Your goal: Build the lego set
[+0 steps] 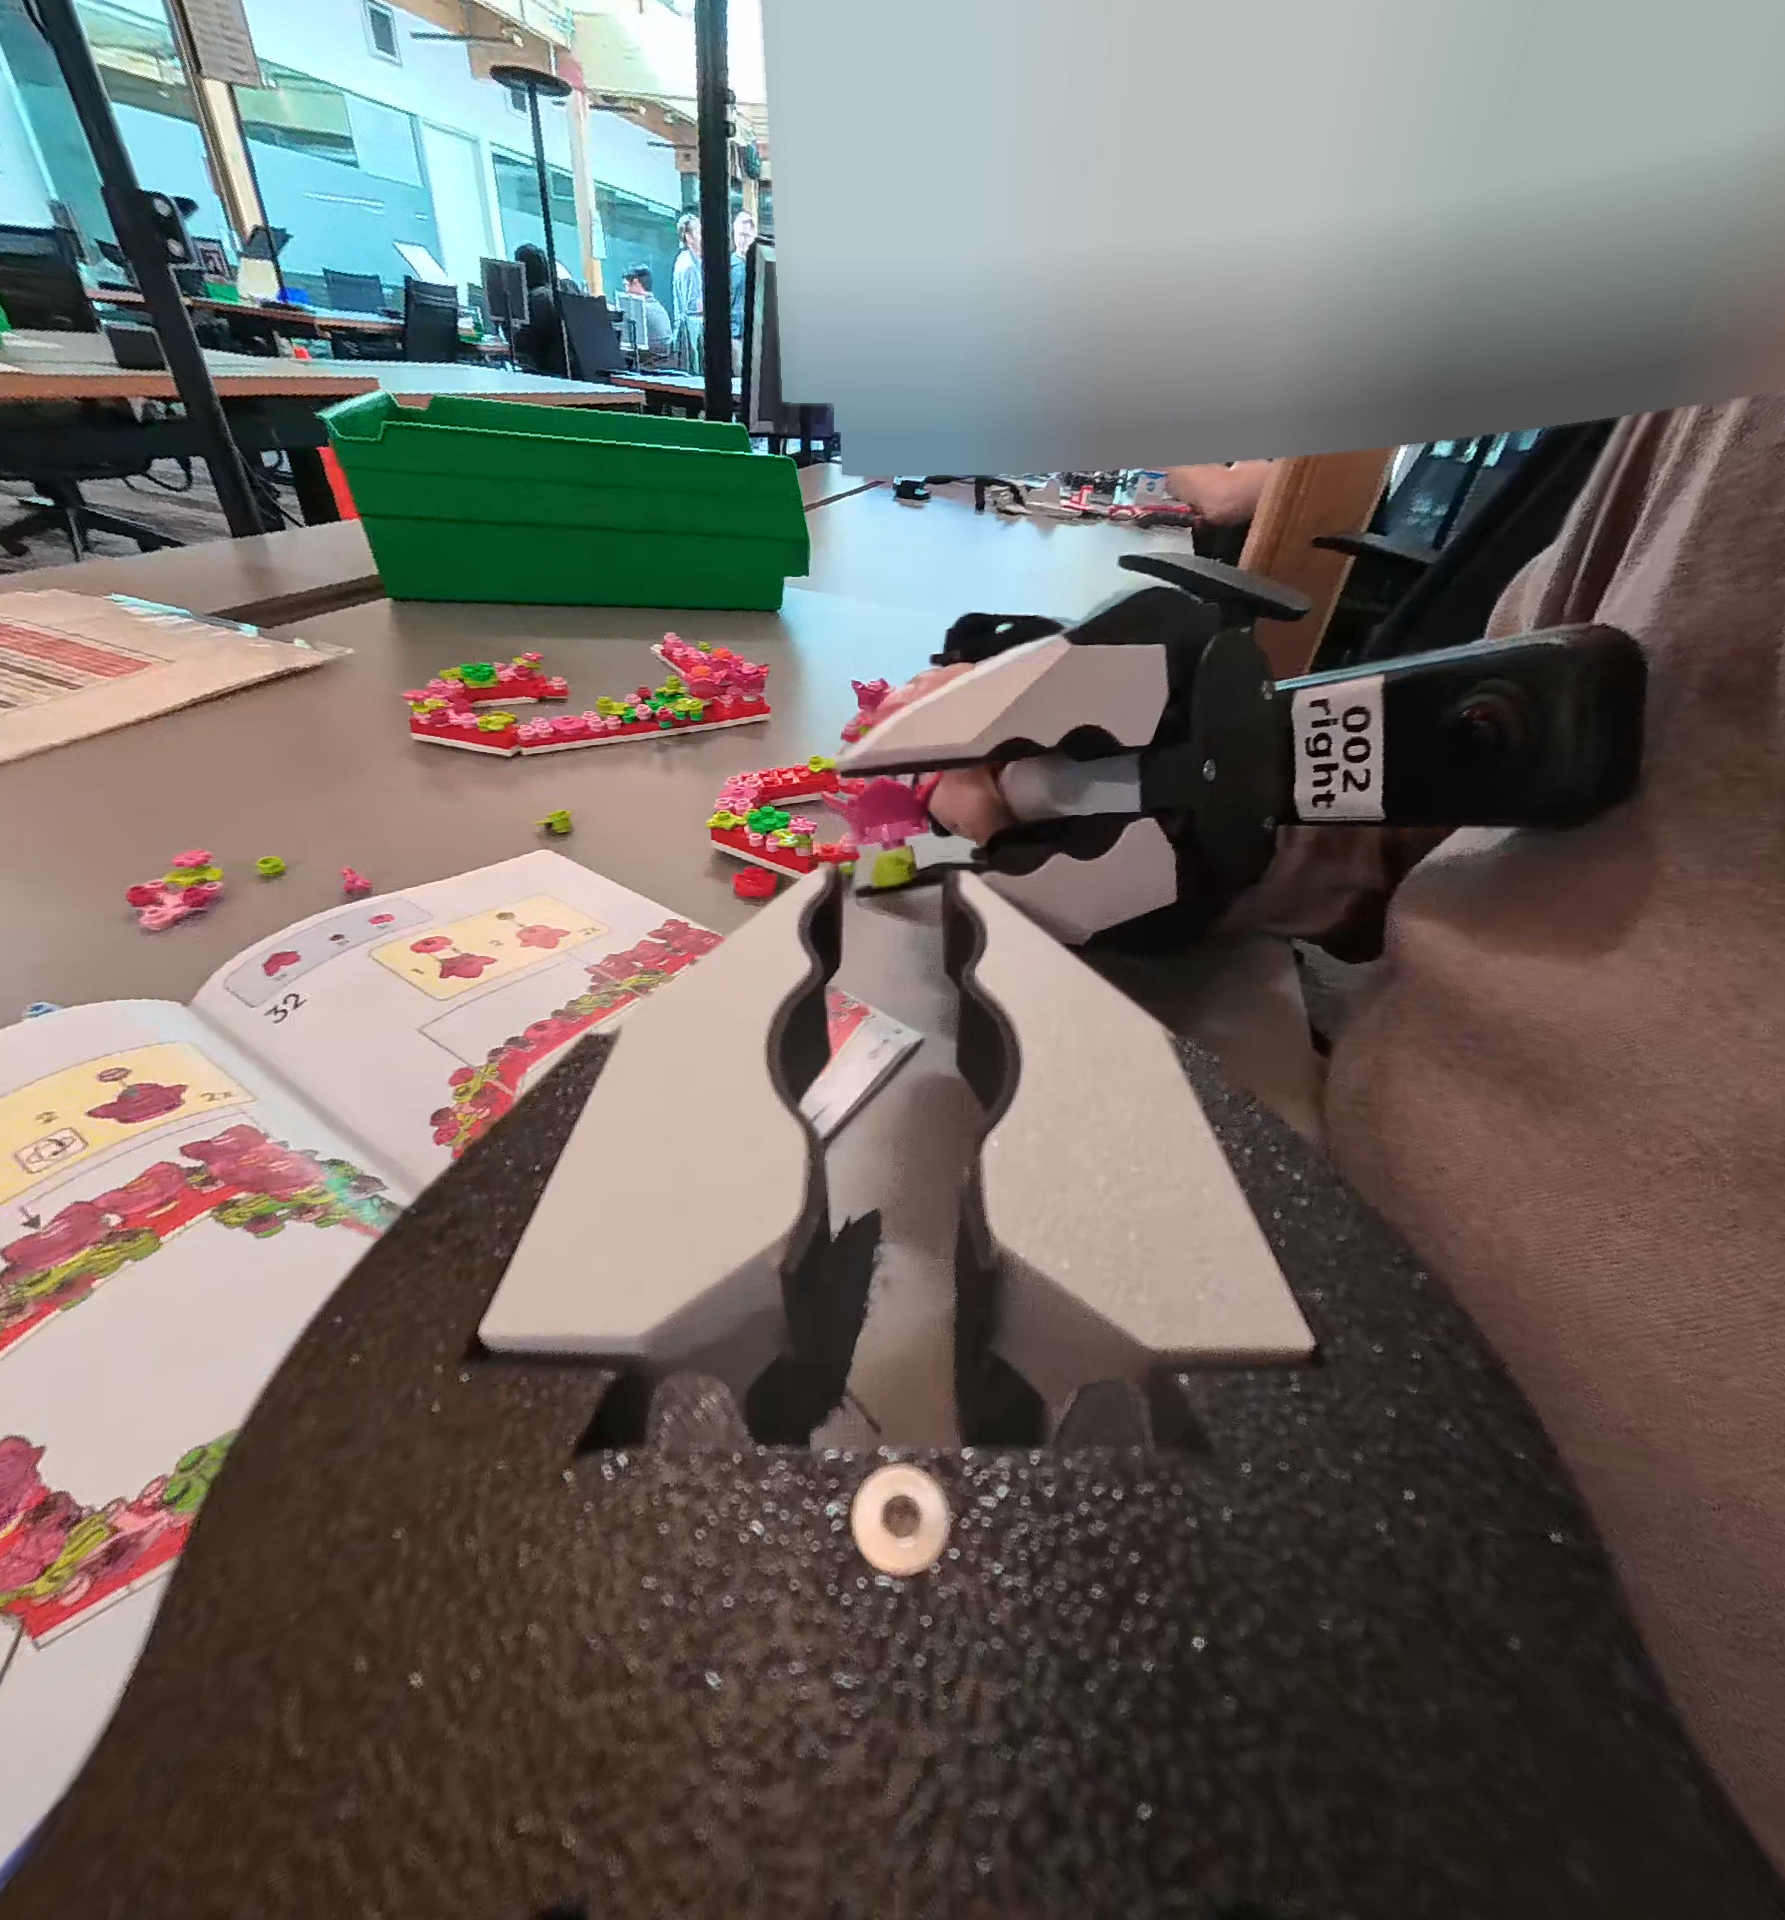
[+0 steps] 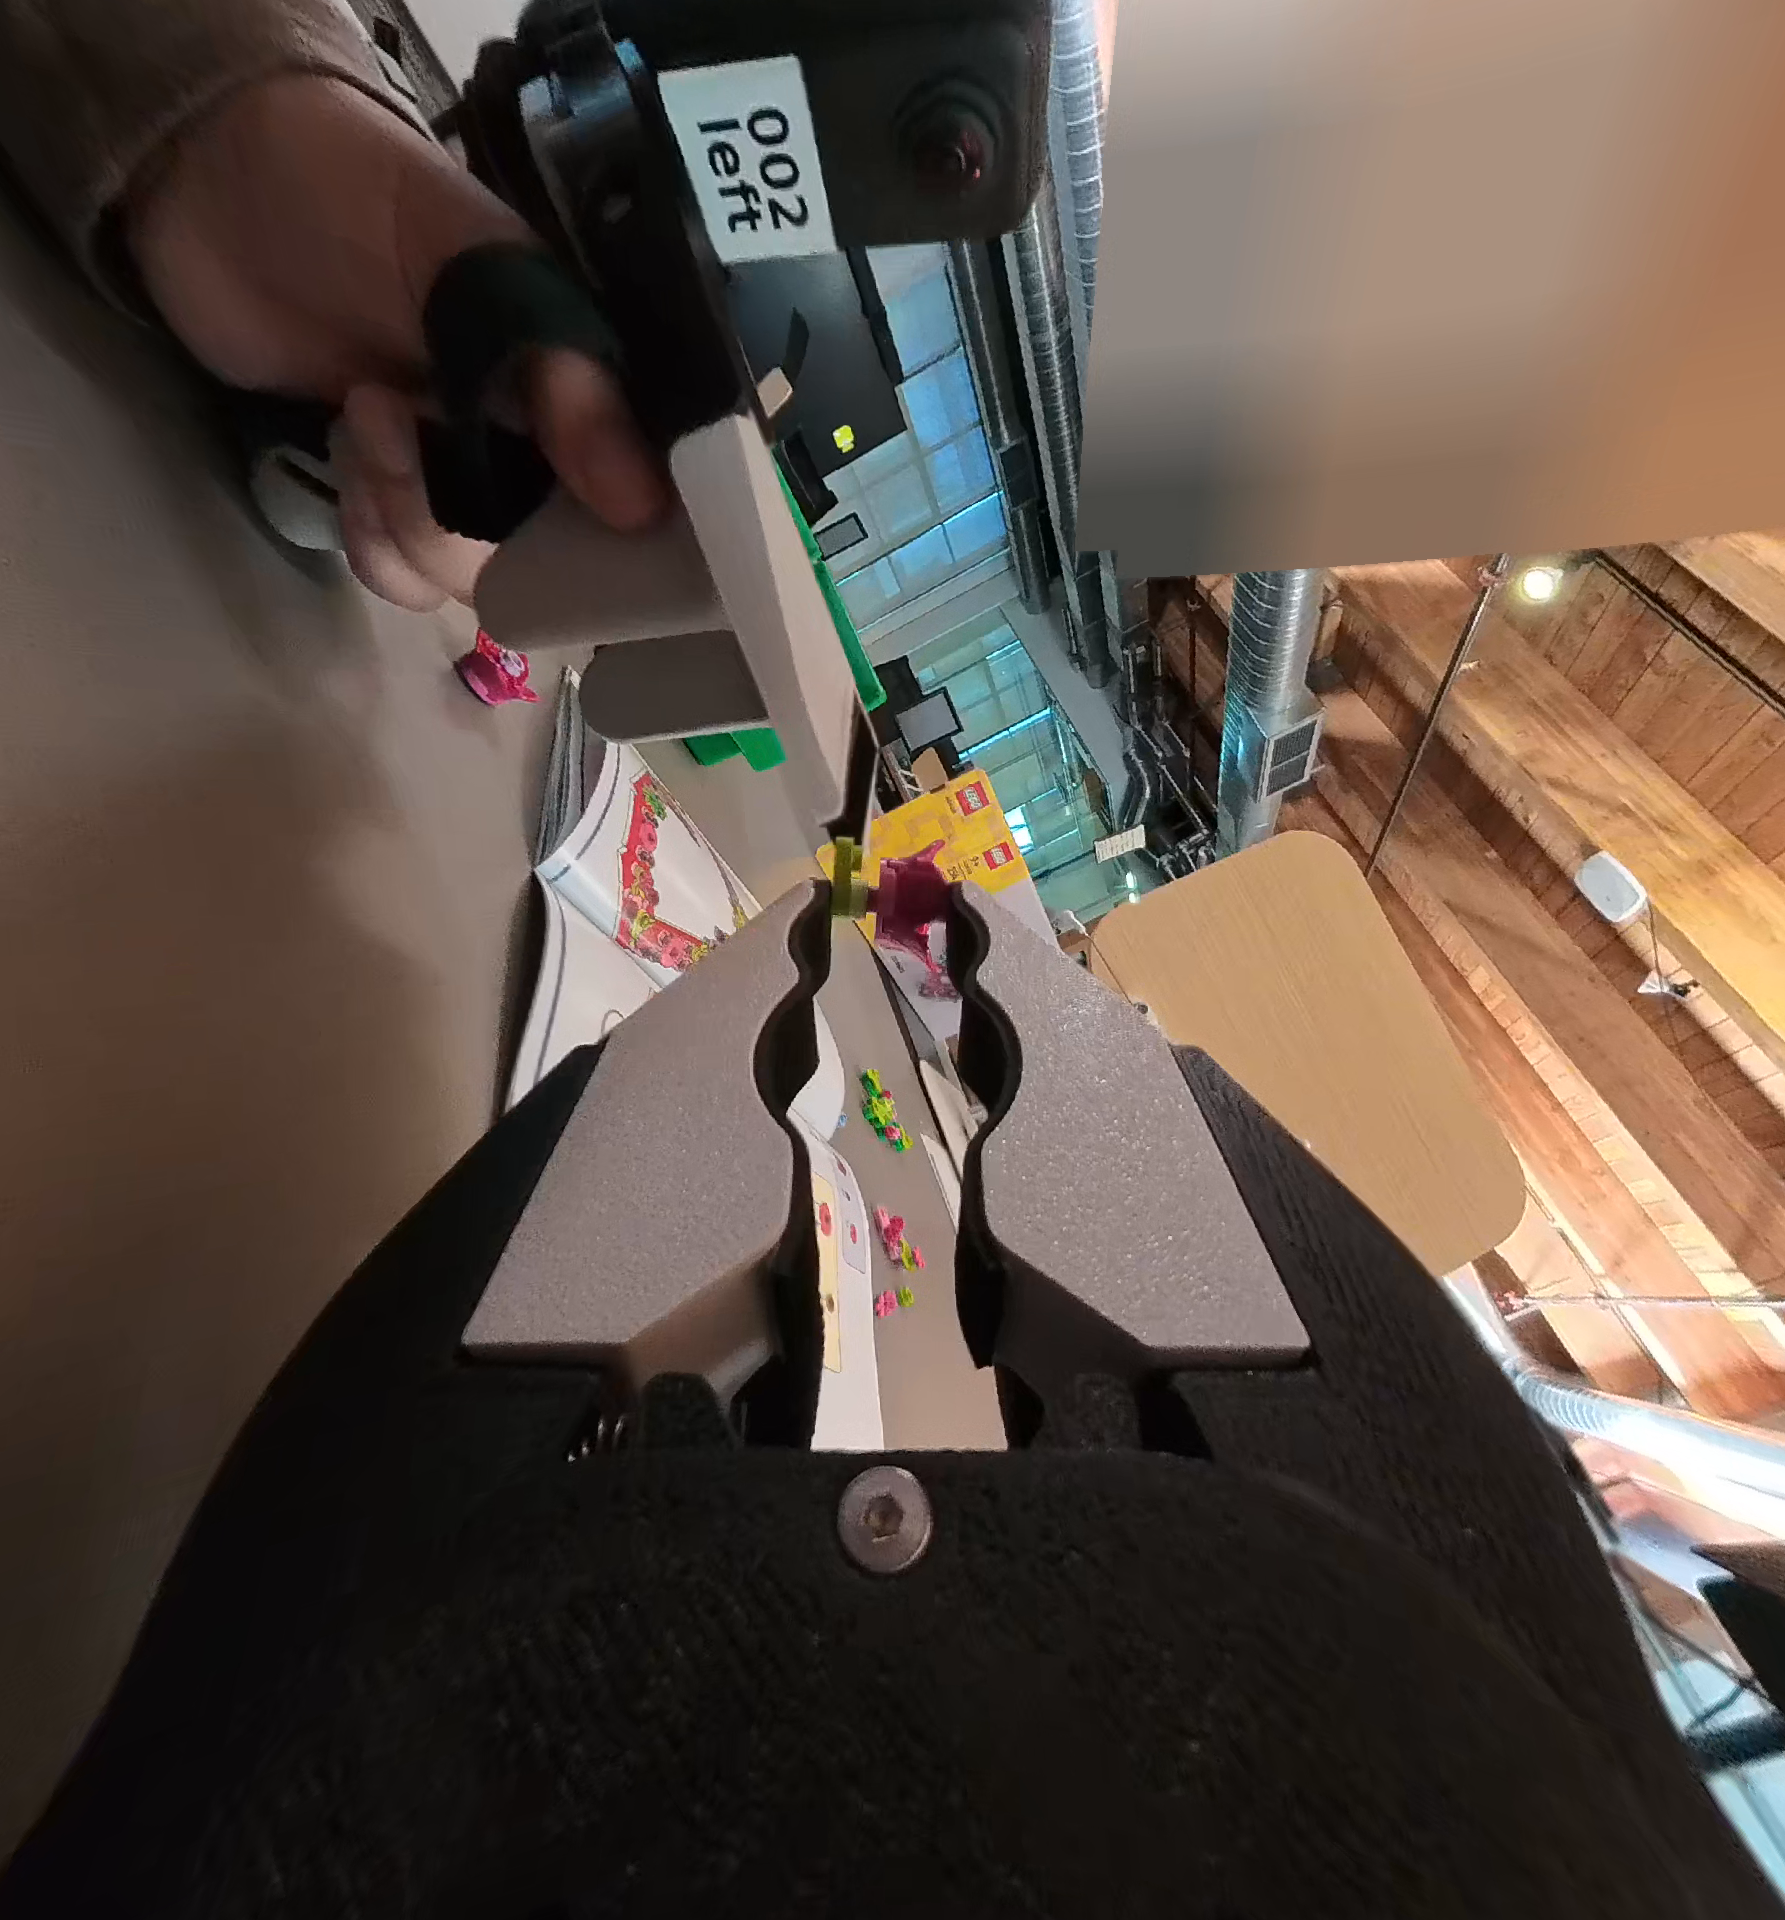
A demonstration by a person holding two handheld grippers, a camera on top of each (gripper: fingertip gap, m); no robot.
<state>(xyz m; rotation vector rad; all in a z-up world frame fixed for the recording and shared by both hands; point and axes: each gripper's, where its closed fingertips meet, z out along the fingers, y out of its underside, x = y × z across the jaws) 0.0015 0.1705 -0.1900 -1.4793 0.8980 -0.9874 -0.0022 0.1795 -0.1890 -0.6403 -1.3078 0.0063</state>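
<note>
Left claw (image 1: 893,888), mine and nearest, has its 2 jaws apart with a narrow gap and nothing between them. Just past its tips hangs the lime piece (image 1: 893,864), under the magenta flower (image 1: 883,810), both above the table's (image 1: 452,810) near edge. My right claw (image 2: 888,896) comes in from the right, pressed onto the flower. That stack's long axis runs upright, so I judge the left claw is nearer for seating the lime piece. Beyond lie the booklet (image 1: 244,1091), red builds (image 1: 576,717) and a green bin (image 1: 576,509). Each claw wears a white sticker (image 1: 1337,758), and a yellow box (image 2: 955,831) carries a brand mark.
</note>
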